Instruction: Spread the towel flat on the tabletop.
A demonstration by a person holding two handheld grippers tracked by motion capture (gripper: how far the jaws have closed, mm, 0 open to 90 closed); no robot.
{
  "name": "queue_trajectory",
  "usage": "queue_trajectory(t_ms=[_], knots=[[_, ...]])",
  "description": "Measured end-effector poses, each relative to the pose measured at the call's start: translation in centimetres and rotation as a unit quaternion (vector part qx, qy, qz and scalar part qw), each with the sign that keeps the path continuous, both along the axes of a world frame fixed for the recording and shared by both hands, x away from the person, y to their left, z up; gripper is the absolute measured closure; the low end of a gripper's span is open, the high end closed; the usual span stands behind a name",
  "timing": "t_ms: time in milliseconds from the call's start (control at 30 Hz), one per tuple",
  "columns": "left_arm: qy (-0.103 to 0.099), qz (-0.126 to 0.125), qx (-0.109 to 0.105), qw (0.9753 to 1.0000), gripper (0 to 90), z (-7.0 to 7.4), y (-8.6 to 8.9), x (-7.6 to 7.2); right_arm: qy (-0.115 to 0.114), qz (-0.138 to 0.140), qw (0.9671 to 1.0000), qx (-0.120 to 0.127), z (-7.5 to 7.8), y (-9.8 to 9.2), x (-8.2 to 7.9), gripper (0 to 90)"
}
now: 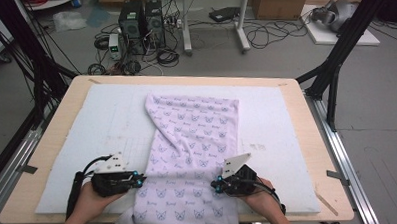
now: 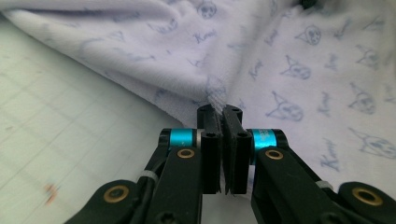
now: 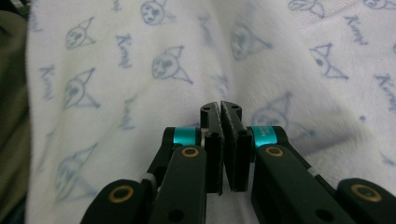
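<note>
A pale lilac cloth (image 1: 194, 127) printed with blue cat faces lies lengthwise on the white foam mat (image 1: 101, 120); its near end hangs over the table's front edge. My left gripper (image 1: 140, 180) is at the cloth's left edge near the front. In the left gripper view the jaws (image 2: 219, 111) stand shut, and the cloth (image 2: 289, 56) puckers into their tips above the mat (image 2: 56, 116). My right gripper (image 1: 215, 184) is at the cloth's right edge, level with the left. Its jaws (image 3: 220, 106) are shut too, with a fold of the cloth (image 3: 140, 60) running to the tips.
The mat covers most of the wooden table (image 1: 318, 153). Black frame posts (image 1: 335, 62) stand at the table's right and left. On the floor beyond are computer towers (image 1: 140, 19), cables and a cardboard box (image 1: 277, 1).
</note>
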State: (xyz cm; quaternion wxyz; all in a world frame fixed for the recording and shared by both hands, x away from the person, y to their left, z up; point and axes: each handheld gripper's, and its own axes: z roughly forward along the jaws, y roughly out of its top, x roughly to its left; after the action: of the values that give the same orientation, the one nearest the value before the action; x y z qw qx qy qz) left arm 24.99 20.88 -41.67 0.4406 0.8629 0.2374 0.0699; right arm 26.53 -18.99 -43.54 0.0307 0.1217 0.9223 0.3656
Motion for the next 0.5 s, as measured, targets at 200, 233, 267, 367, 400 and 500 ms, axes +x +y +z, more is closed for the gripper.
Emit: queue_trajectory(t_ms=[200, 233, 267, 367, 400, 500], knots=[[-0.007, -0.016, -0.016, 0.9997, 81.2, 1.2, 0.3, -2.1, -0.008, 0.010, 0.9999, 0.012, 1.4, -0.8, -1.8, 88.5], [-0.007, -0.012, -0.019, 0.9997, 78.4, 1.2, 0.4, -2.2, -0.007, 0.012, 0.9999, 0.008, 1.6, -1.0, -2.1, 88.5], [-0.006, -0.009, -0.018, 0.9998, 73.9, 1.1, 0.6, -2.1, -0.005, 0.015, 0.9999, 0.004, 1.6, -1.4, -2.5, 88.5], [0.001, 0.009, -0.015, 0.9998, 70.2, 0.7, 1.1, -1.3, 0.015, 0.024, 0.9996, 0.008, 1.8, -2.2, -3.2, 88.1], [0.003, 0.016, -0.011, 0.9998, 69.9, 0.4, 1.2, -0.8, 0.007, 0.022, 0.9997, 0.010, 2.0, -2.4, -3.4, 85.8], [0.015, 0.026, -0.001, 0.9995, 69.1, -0.5, 0.9, 0.4, -0.007, 0.000, 0.9992, 0.038, 3.0, -2.8, -2.9, 76.6]])
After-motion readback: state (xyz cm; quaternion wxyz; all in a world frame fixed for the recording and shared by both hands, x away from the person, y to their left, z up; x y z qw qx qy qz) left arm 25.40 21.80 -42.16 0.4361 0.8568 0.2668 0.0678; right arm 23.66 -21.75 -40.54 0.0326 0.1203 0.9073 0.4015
